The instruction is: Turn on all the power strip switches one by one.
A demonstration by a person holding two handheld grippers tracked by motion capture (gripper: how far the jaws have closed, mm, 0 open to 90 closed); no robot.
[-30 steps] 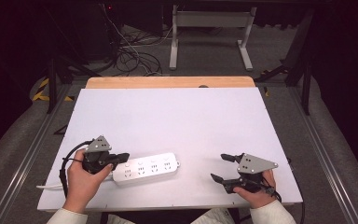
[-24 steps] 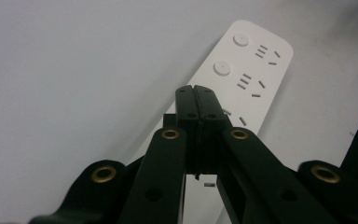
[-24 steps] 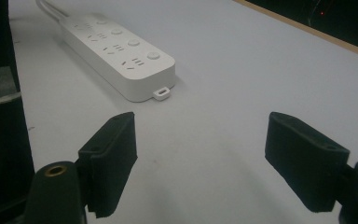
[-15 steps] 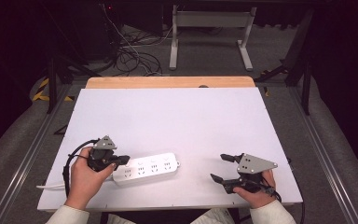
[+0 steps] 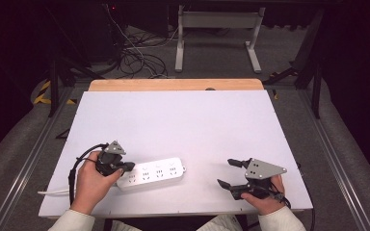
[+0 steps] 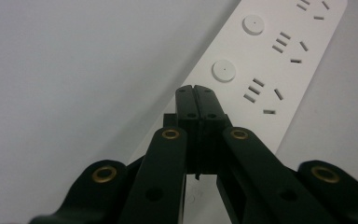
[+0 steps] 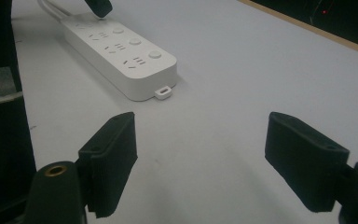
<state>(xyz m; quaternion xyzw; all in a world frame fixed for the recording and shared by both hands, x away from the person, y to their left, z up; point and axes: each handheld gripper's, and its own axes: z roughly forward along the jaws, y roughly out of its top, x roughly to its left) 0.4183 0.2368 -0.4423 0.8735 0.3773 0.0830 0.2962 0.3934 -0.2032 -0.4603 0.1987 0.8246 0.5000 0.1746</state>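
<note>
Power strip (image 5: pixel 150 174): white plastic, smooth, a bit shiny, round buttons same plastic.
Table top (image 5: pixel 183 120): white, smooth, matt, like painted board. Far edge strip (image 5: pixel 173 85): bare wood, light brown.
Left gripper (image 6: pixel 196 93): black plastic arms, smooth, slightly shiny; small brass-coloured metal rings in holes.
Right gripper (image 7: pixel 200 161): black pads, matt, look rubbery. Grey plate (image 5: pixel 264 168) on top: flat, dull metal look.
Sleeve (image 5: pixel 72 222): soft cream cloth.

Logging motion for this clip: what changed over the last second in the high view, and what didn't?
The left gripper, jaws shut, has edged slightly toward the near-left end of the white power strip, its tip now over that end. Nothing was taken hold of or let go. The power strip and the right gripper, jaws open, stayed as they were.
</note>
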